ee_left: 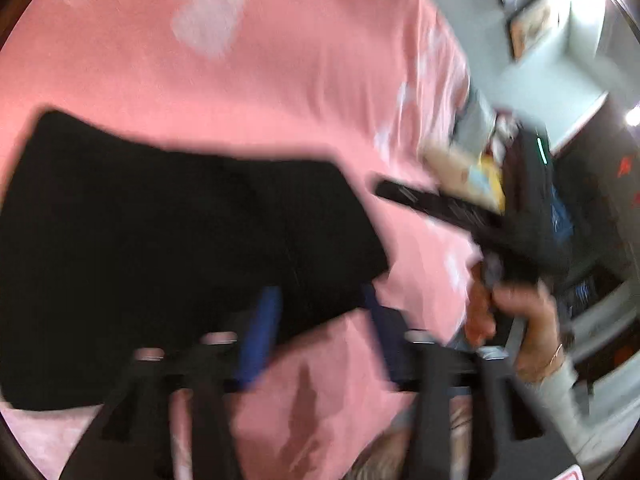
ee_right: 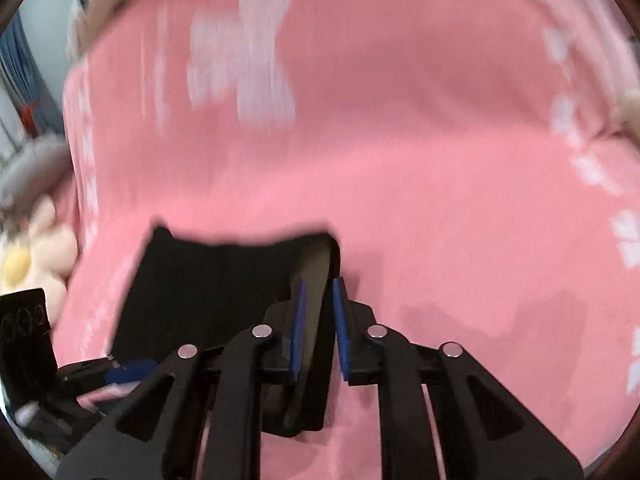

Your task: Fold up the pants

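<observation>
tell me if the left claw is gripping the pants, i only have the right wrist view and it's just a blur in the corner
Observer: No. In the left wrist view the left claw stands open, its pads not pressing the pants.
Operator: where is it on them
Observer: At a near corner, with one pad over the black cloth and the other over the pink blanket.
Operator: does the fold lie flat
Observer: It looks flat, a broad black rectangle that runs wider than your view shows. Blur hides any fine creases.

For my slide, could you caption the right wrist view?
Right claw slightly open astride the folded black pants on the pink blanket.
</observation>
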A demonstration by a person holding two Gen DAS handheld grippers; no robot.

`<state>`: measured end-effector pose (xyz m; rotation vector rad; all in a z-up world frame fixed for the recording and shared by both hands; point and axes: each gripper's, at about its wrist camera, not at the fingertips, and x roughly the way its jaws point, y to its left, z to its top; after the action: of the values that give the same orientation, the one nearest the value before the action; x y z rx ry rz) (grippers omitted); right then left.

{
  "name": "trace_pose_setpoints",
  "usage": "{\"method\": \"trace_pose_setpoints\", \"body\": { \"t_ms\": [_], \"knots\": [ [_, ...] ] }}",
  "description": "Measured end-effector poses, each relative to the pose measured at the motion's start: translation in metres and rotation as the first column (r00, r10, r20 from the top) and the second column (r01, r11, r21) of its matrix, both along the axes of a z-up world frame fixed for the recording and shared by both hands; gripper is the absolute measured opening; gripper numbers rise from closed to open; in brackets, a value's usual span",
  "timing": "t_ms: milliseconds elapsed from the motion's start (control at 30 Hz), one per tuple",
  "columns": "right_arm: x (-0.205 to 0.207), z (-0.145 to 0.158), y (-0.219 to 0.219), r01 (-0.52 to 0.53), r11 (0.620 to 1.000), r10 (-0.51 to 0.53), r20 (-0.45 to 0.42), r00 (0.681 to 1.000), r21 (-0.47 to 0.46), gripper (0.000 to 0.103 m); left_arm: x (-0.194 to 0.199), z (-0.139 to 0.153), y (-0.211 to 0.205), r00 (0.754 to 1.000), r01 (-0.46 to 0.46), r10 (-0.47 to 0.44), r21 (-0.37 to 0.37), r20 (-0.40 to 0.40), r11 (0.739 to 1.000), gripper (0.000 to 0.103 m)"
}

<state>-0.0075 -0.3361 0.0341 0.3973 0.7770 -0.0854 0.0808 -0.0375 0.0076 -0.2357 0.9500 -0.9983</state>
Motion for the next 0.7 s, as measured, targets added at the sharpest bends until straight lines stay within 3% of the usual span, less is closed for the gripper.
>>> {"method": "trace_pose_setpoints", "body": {
  "t_ms": [33, 67, 133, 200, 267, 300, 333, 367, 433, 467, 533, 567, 633, 700],
  "knots": [
    [-0.007, 0.008, 0.003, -0.031, 0.999, 0.029, 0.054, 0.998, 0.037, 0.015, 0.004, 0.008, 0.015, 0.997, -0.071, 0.071, -0.014, 0.032, 0.997, 0.082],
    [-0.011, 0.014, 0.015, -0.132, 0.987, 0.121, 0.107, 0.987, 0.095, 0.015, 0.009, 0.015, 0.03, 0.988, -0.14, 0.142, -0.028, 0.062, 0.99, 0.087],
    [-0.004, 0.009, 0.04, -0.261, 0.957, 0.25, 0.095, 0.963, 0.129, 0.014, 0.025, 0.022, 0.06, 0.952, -0.286, 0.287, -0.017, 0.107, 0.958, 0.087],
    [0.016, -0.02, 0.063, -0.327, 0.938, 0.334, -0.052, 0.941, 0.112, 0.013, 0.046, 0.015, 0.086, 0.903, -0.425, 0.42, 0.046, 0.088, 0.904, 0.087],
    [0.034, -0.055, 0.056, -0.288, 0.956, 0.294, -0.241, 0.925, 0.06, 0.0, 0.056, 0.006, 0.104, 0.872, -0.49, 0.488, 0.076, 0.047, 0.868, 0.087],
    [0.039, -0.07, 0.04, -0.224, 0.973, 0.233, -0.307, 0.923, 0.064, 0.0, 0.059, 0.002, 0.111, 0.854, -0.52, 0.52, 0.096, 0.032, 0.848, 0.087],
    [0.038, -0.068, 0.026, -0.171, 0.974, 0.208, -0.277, 0.938, 0.15, 0.0, 0.061, -0.001, 0.114, 0.844, -0.535, 0.536, 0.11, 0.024, 0.838, 0.087],
    [0.031, -0.053, 0.017, -0.124, 0.976, 0.163, -0.223, 0.961, 0.181, 0.005, 0.062, -0.001, 0.115, 0.843, -0.537, 0.538, 0.118, 0.028, 0.835, 0.087],
    [0.022, -0.027, 0.024, -0.159, 0.983, 0.17, -0.125, 0.978, 0.094, 0.004, 0.059, 0.001, 0.107, 0.843, -0.538, 0.53, 0.169, 0.093, 0.826, 0.087],
    [0.023, -0.028, 0.028, -0.172, 0.983, 0.179, -0.137, 0.974, 0.062, 0.006, 0.054, 0.003, 0.098, 0.843, -0.537, 0.517, 0.196, 0.147, 0.821, 0.087],
    [0.034, -0.056, 0.031, -0.161, 0.987, 0.156, -0.287, 0.945, 0.005, 0.003, 0.044, 0.006, 0.083, 0.844, -0.531, 0.477, 0.248, 0.246, 0.811, 0.087],
    [0.035, -0.063, 0.032, -0.149, 0.989, 0.14, -0.307, 0.942, -0.005, 0.004, 0.039, 0.006, 0.076, 0.848, -0.52, 0.448, 0.276, 0.283, 0.809, 0.087],
    [0.023, -0.045, 0.029, -0.129, 0.992, 0.125, -0.241, 0.962, 0.001, 0.007, 0.035, 0.003, 0.066, 0.856, -0.5, 0.394, 0.343, 0.333, 0.795, 0.087],
    [0.01, -0.035, 0.025, -0.075, 0.997, 0.075, -0.203, 0.976, 0.007, 0.024, 0.033, -0.002, 0.063, 0.848, -0.511, 0.374, 0.395, 0.375, 0.763, 0.087]
  ]
}}
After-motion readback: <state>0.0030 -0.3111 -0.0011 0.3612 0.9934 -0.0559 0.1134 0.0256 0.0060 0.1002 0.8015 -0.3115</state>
